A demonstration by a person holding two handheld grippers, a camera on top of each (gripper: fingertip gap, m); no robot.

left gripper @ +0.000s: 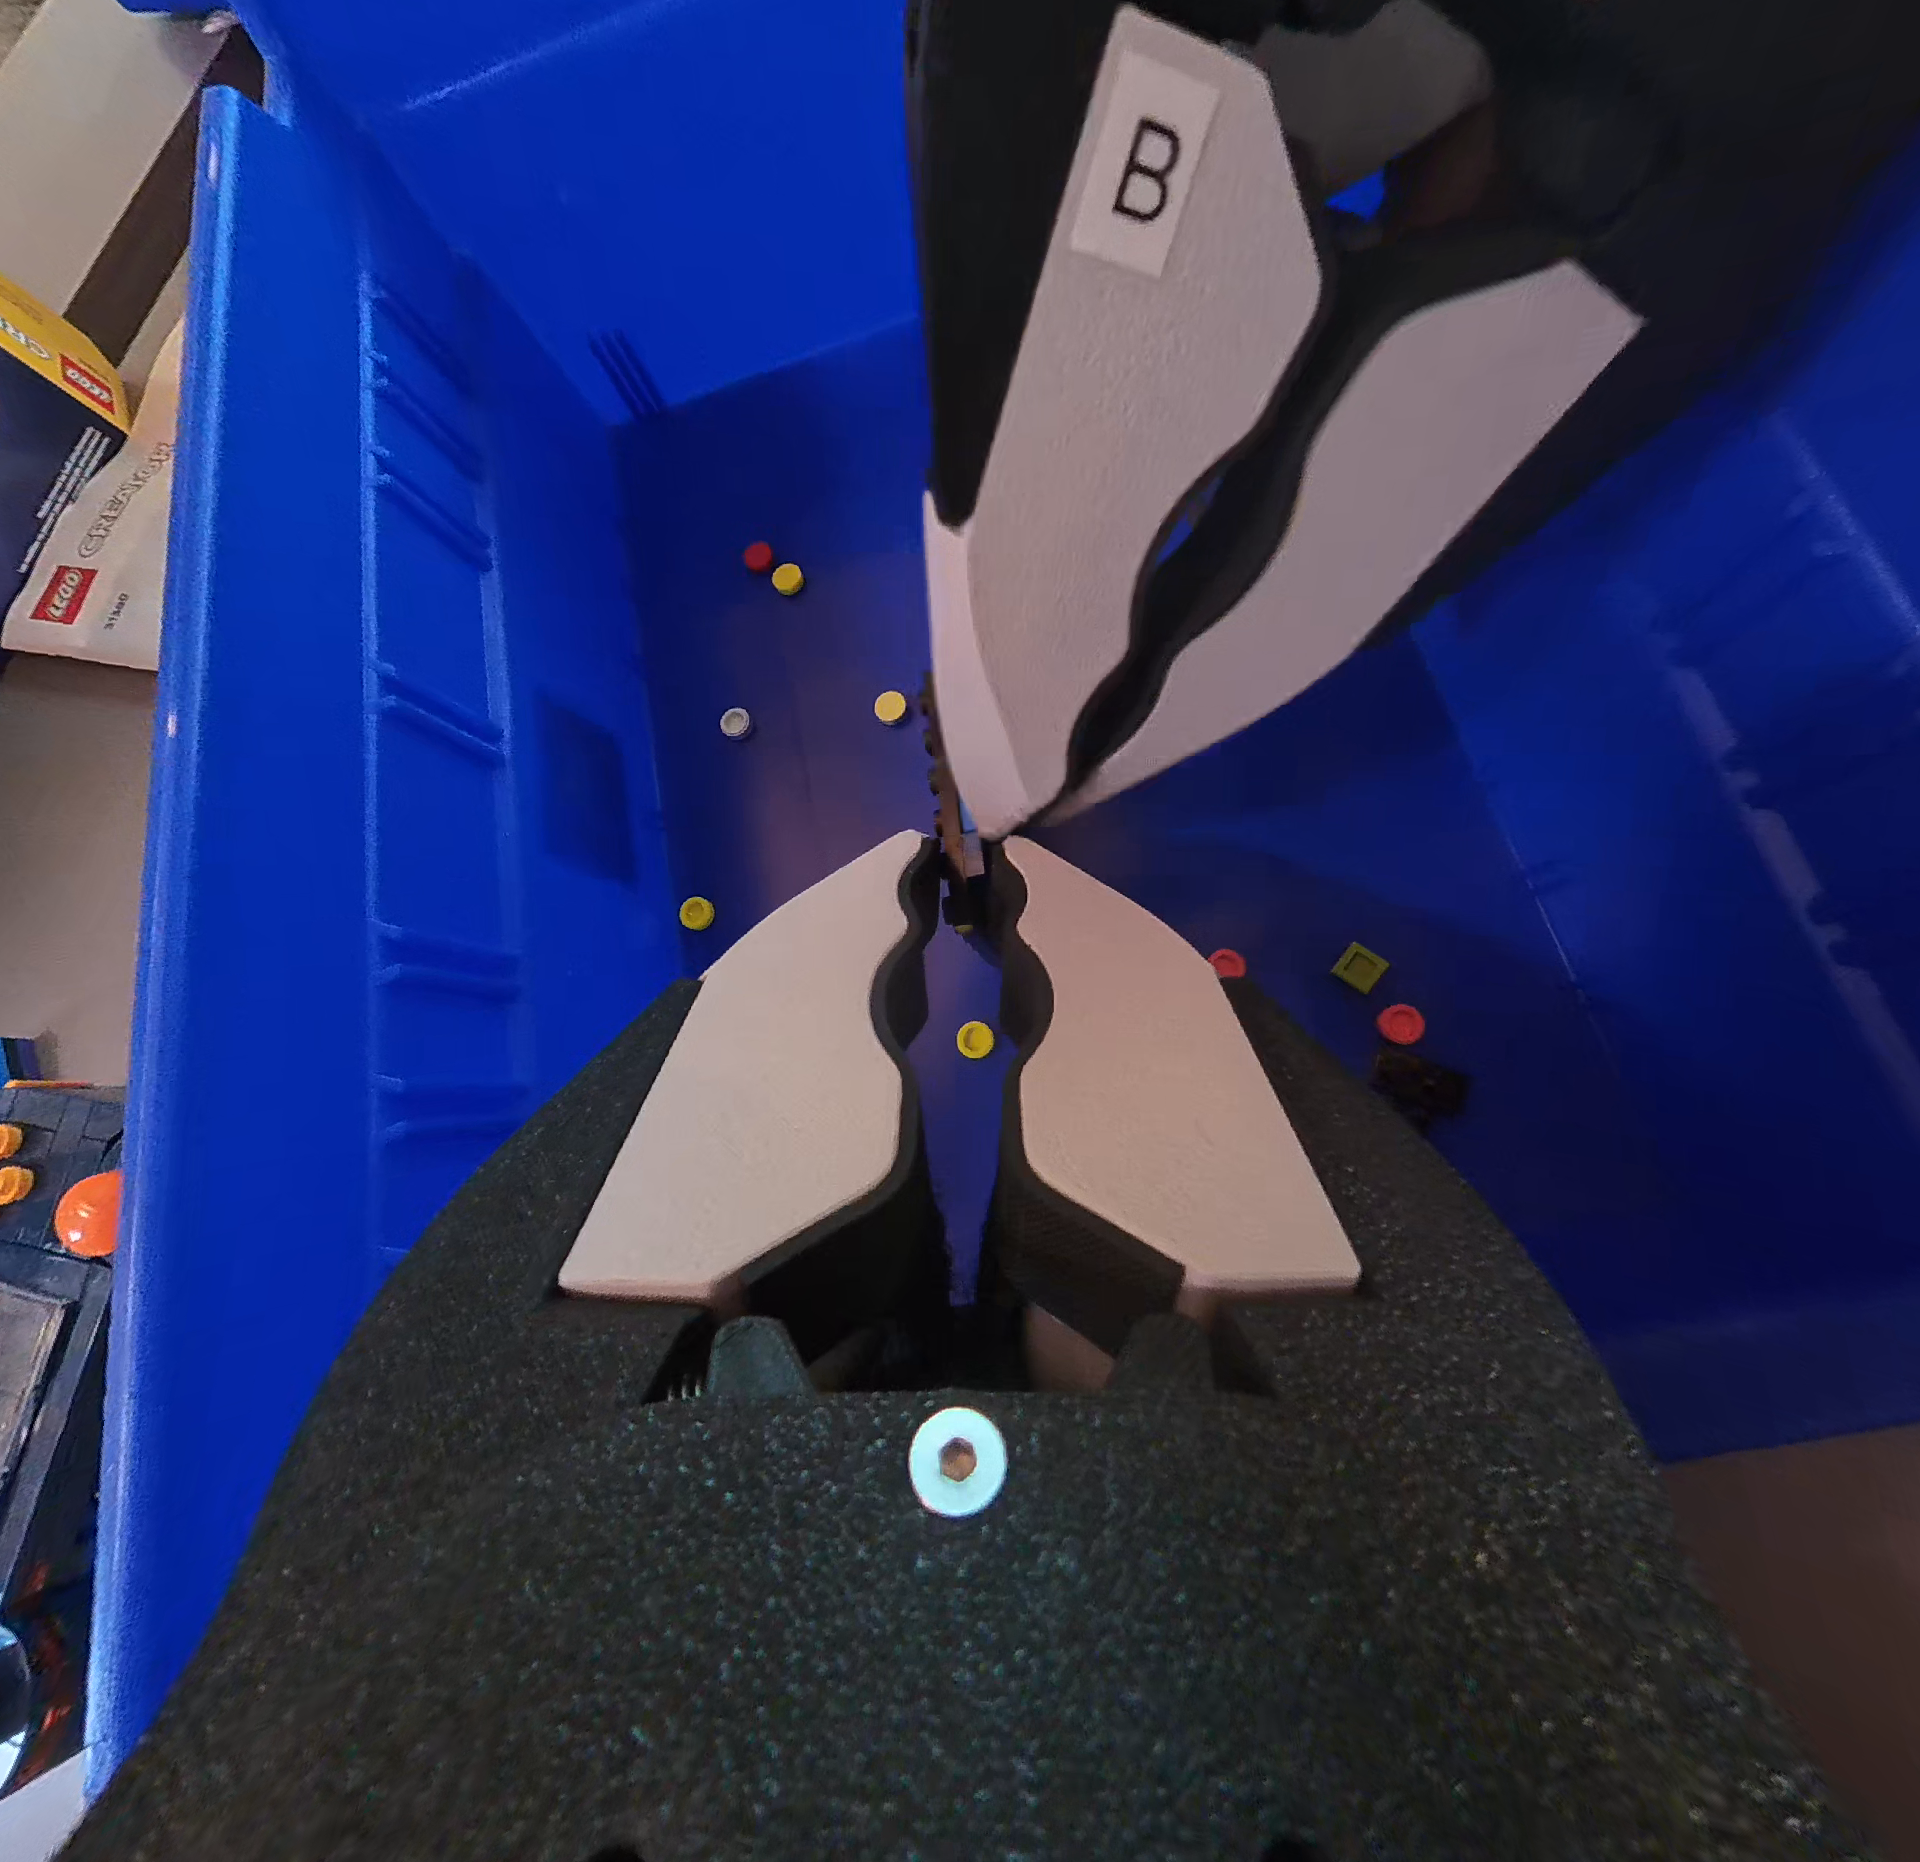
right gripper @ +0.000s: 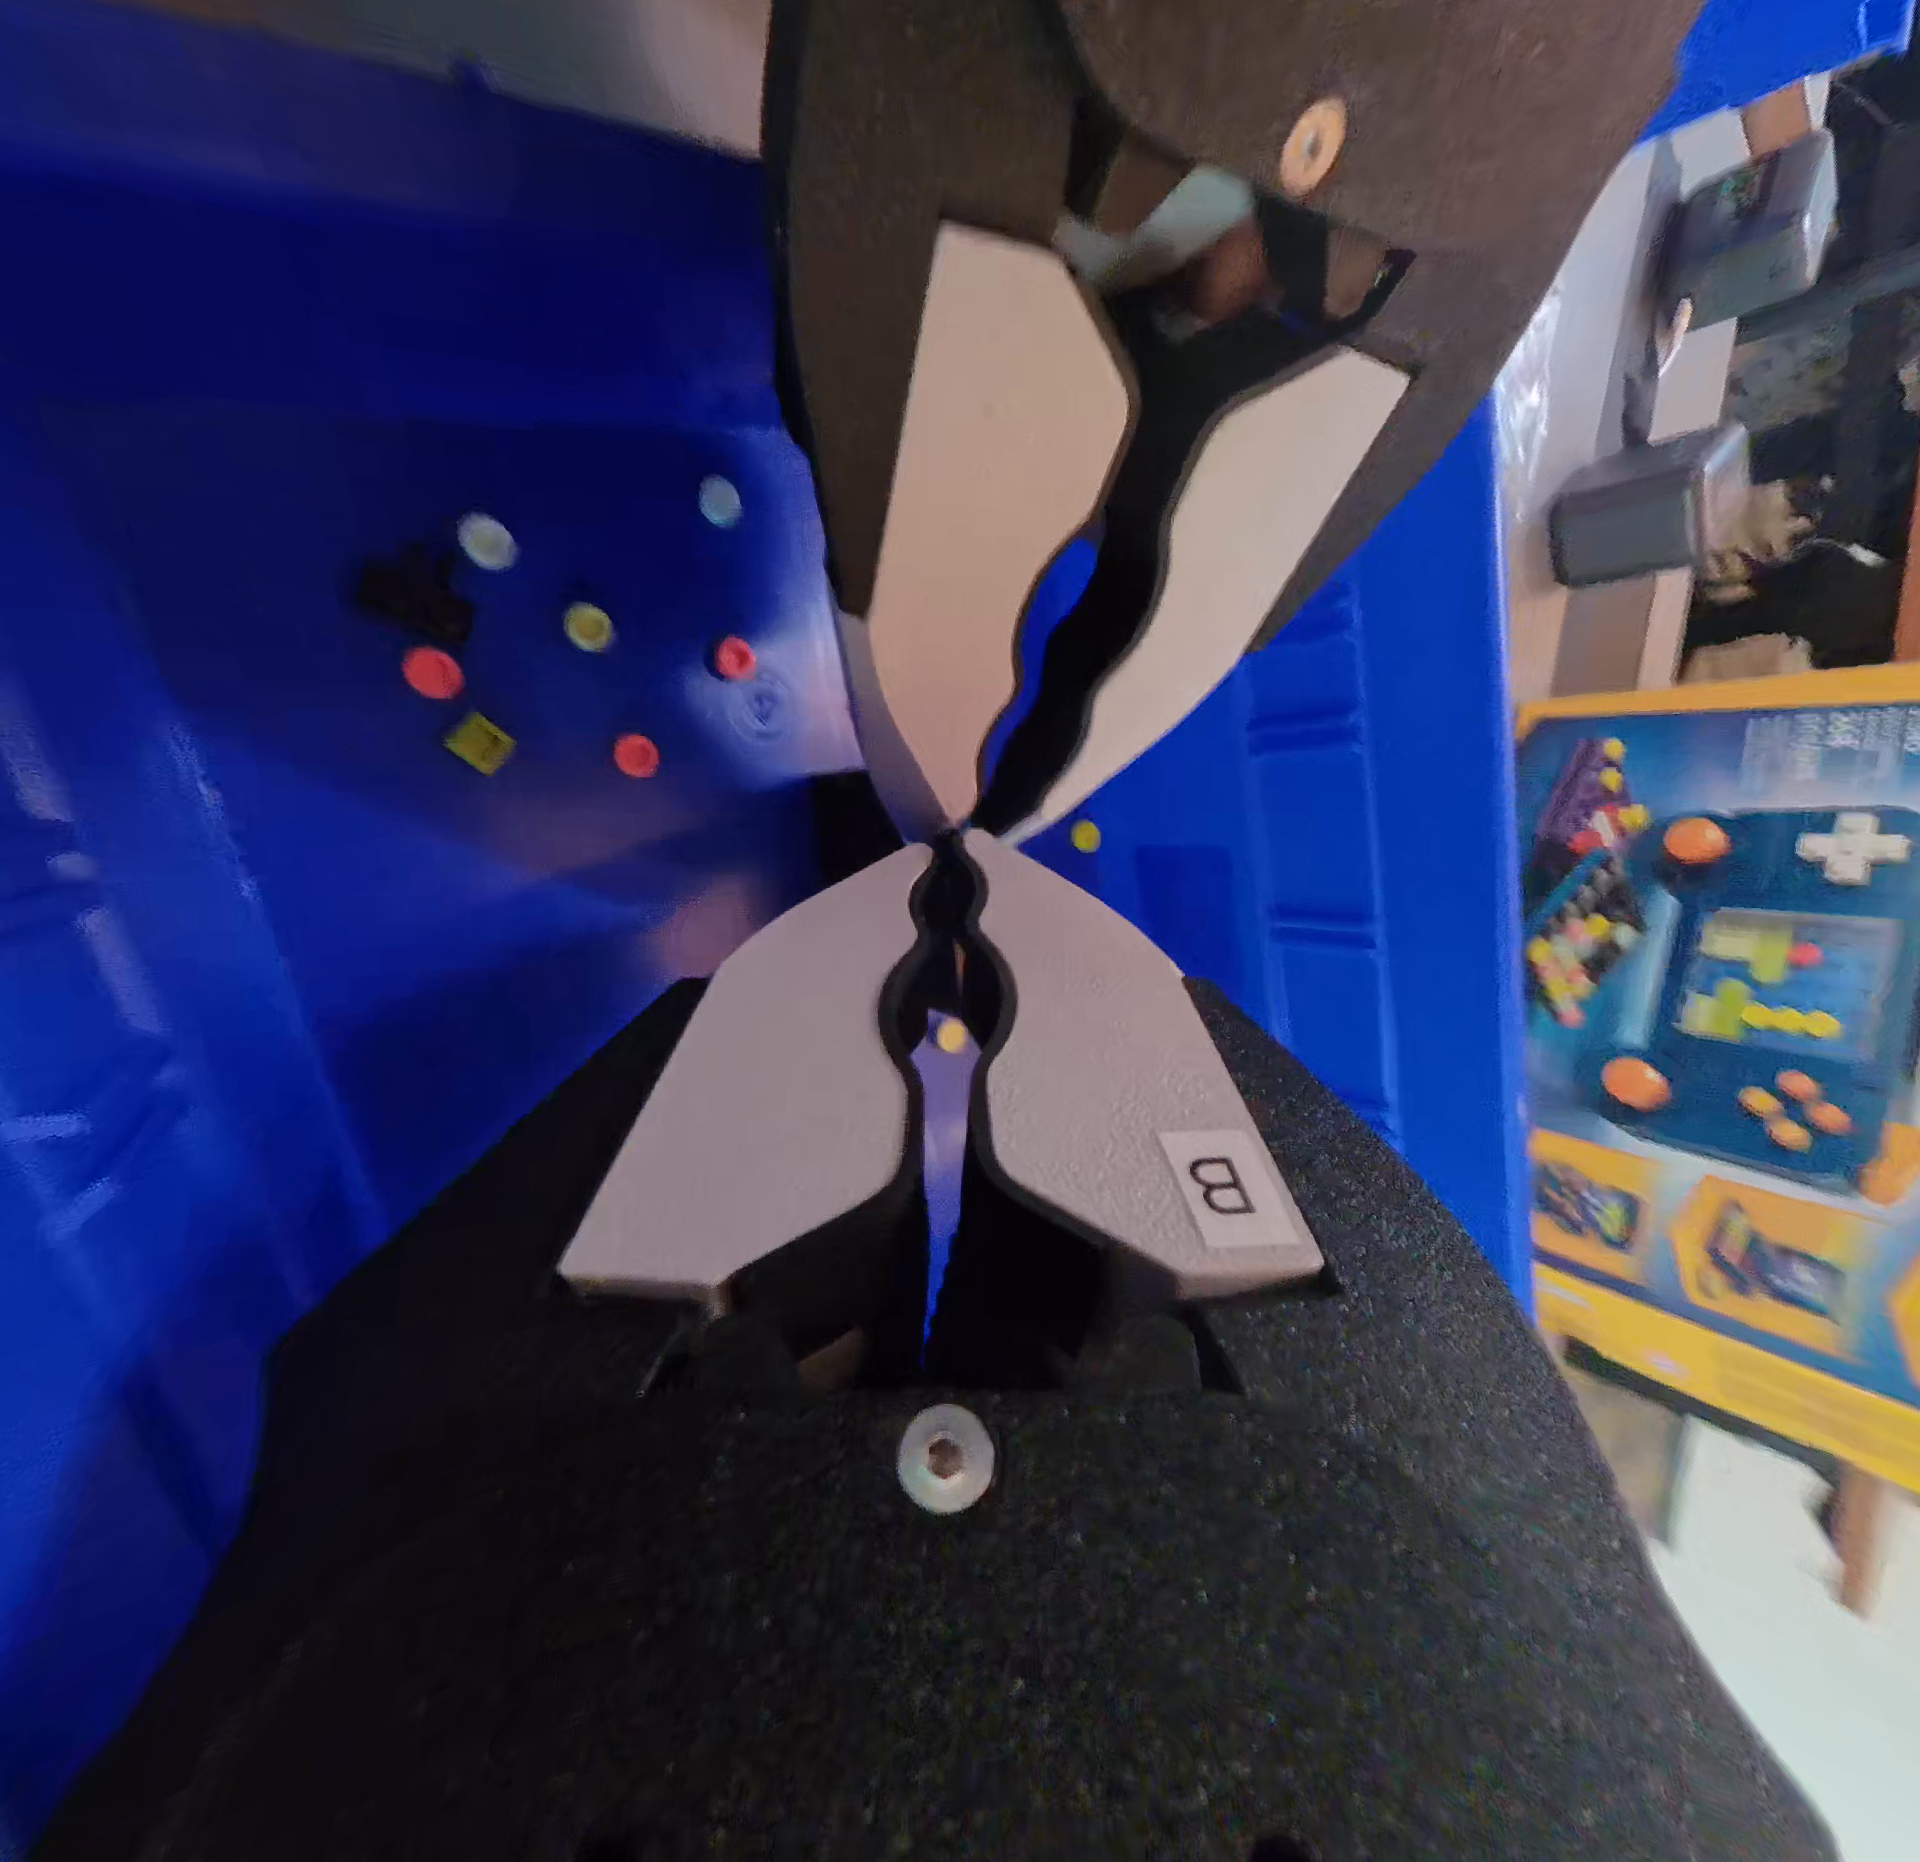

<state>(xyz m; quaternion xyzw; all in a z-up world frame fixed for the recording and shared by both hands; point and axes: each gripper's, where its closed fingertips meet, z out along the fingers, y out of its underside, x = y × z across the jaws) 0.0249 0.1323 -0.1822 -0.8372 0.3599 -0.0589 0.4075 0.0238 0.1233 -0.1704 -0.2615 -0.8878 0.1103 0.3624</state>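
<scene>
Blue plastic fills both views: a deep bin point(left gripper: 312, 669) with round studs scattered on its floor, yellow point(left gripper: 974, 1039) and red point(left gripper: 1400, 1023) among them, plus a dark bit at the near right. Above that floor the two tools meet tip to tip. The left tongs point(left gripper: 961, 862) are closed on a tiny dark piece point(left gripper: 961, 893) with a yellow spot on it, pinched at the very ends of the fingers and held clear of the bin floor. The right tongs point(left gripper: 997, 830) come down from the far side, and their tips are pressed together right against the same spot. The right wrist view is blurred there, so I cannot tell whether they grip the piece itself or only touch it. A dark toothed edge shows just beside their left finger, too small to make out. With so little of the piece inside either grip, the hold looks slight, and a twist or sideways pull would likely slip it. A printed box point(right gripper: 1714, 981) stands outside the bin, to the right.
</scene>
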